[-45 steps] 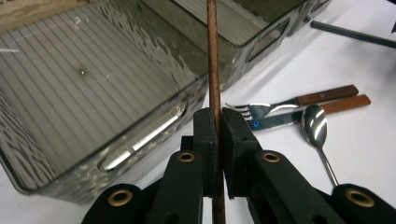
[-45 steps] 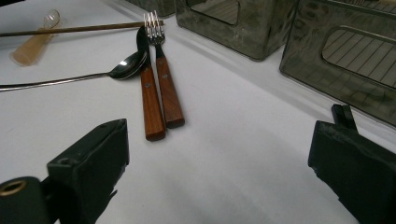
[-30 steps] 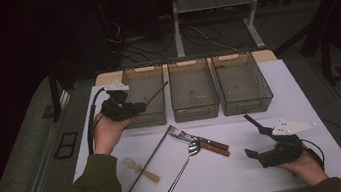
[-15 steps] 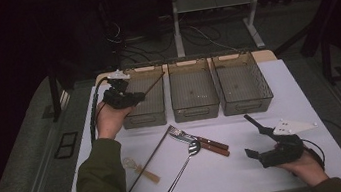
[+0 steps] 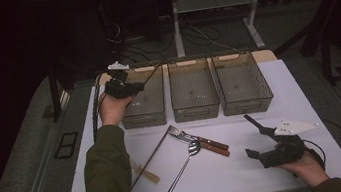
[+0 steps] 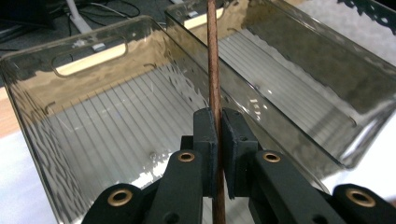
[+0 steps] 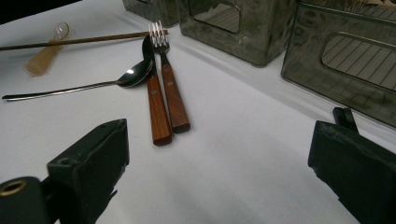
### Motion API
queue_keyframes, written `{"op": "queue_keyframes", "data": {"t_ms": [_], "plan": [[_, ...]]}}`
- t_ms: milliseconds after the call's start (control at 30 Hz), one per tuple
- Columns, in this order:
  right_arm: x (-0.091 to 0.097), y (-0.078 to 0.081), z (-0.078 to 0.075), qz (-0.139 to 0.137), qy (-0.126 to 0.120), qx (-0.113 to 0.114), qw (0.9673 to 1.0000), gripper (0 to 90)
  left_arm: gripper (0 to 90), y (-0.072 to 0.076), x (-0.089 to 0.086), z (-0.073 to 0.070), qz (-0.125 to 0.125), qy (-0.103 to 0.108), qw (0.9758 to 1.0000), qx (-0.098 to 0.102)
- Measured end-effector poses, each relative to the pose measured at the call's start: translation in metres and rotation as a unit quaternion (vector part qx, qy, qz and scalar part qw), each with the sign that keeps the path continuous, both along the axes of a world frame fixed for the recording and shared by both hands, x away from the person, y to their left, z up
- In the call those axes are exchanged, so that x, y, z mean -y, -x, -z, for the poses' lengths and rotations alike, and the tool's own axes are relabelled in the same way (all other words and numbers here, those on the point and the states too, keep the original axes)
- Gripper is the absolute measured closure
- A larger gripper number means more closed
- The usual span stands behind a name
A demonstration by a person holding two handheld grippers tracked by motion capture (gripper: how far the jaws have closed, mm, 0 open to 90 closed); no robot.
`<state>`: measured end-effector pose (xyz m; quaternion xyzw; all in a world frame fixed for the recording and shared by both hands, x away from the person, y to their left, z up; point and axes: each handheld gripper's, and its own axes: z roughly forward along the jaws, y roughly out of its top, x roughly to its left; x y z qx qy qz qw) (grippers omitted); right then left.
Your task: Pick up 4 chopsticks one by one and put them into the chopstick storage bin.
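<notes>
The left claw [image 5: 143,85] is clamped on a thin brown chopstick [image 6: 214,70], its jaws pressed together on the stick, which runs up between them. In the high view it hangs over the leftmost bin [image 5: 145,102] of three clear bins set in a row along the far edge of the bench [image 5: 270,173]; the middle bin [image 5: 193,93] and the rightmost bin [image 5: 242,86] stand beside it. The right claw [image 5: 256,137] rests near the bench's near right corner, its jaws wide apart with nothing between them. Toward the middle of the near edge lie a second chopstick [image 5: 149,158], a spoon [image 7: 93,82], a fork [image 7: 164,70] and another wooden-handled utensil [image 7: 156,112], the last two side by side and touching. A small pale scoop [image 7: 44,56] lies under the second chopstick.
</notes>
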<state>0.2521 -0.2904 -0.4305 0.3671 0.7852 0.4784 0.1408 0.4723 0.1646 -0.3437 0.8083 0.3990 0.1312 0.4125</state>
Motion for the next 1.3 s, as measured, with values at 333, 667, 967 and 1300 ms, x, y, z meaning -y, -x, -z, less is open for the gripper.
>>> {"op": "queue_keyframes", "data": {"t_ms": [333, 667, 967, 1300], "plan": [[0.000, 0.001, 0.000, 0.000, 0.000, 0.000, 1.0000, 5.5, 84.2, -0.020, 0.004, 0.012, -0.019, 0.004, 0.9998, 0.009], [-0.001, 0.001, 0.000, -0.002, 0.000, 0.001, 1.0000, 5.4, 77.0, -0.030, 0.006, 0.028, -0.060, -0.010, 0.9981, 0.006], [-0.001, 0.001, 0.000, -0.003, 0.001, 0.001, 1.0000, 5.5, 56.6, -0.025, 0.008, 0.024, -0.050, -0.018, 0.9985, 0.010], [-0.002, 0.001, 0.000, -0.002, 0.004, 0.002, 1.0000, 5.5, 48.5, -0.002, 0.009, 0.020, -0.034, -0.011, 0.9993, 0.013]]}}
